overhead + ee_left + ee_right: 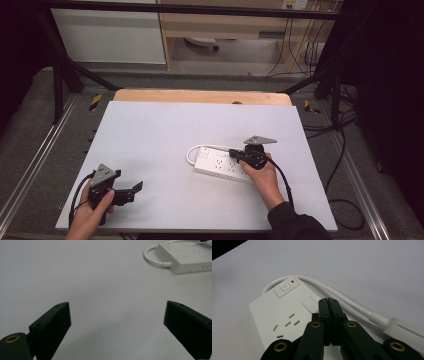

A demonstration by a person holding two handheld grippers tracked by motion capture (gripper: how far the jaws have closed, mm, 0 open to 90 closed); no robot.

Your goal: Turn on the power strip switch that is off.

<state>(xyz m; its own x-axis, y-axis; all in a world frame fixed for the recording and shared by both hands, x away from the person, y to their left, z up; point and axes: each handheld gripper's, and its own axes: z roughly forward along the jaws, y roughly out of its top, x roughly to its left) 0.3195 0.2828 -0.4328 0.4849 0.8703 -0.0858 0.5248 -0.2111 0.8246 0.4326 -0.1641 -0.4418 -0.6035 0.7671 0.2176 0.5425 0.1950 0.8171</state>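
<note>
Work in hand: the right gripper (329, 301) is hovering over the white power strip (220, 165), its tip lying just short of the switch (284, 286), likely lining up to press it.
Progress: the red indicator (292, 281) beside the switch is showing red; whether the press is done or yet to come, I cannot tell.
Right tool: jaws are sitting together, nothing between them.
Left tool: the left gripper (117, 322) is resting at seven o'clock on the table (165, 130), jaws standing wide apart, empty.
Strip's place: lying flat at about four o'clock from the table's middle, well apart from the left gripper.
Strip's axis: running roughly ten-to-four, switch end toward ten o'clock, where the white cord (190, 153) is looping out.
</note>
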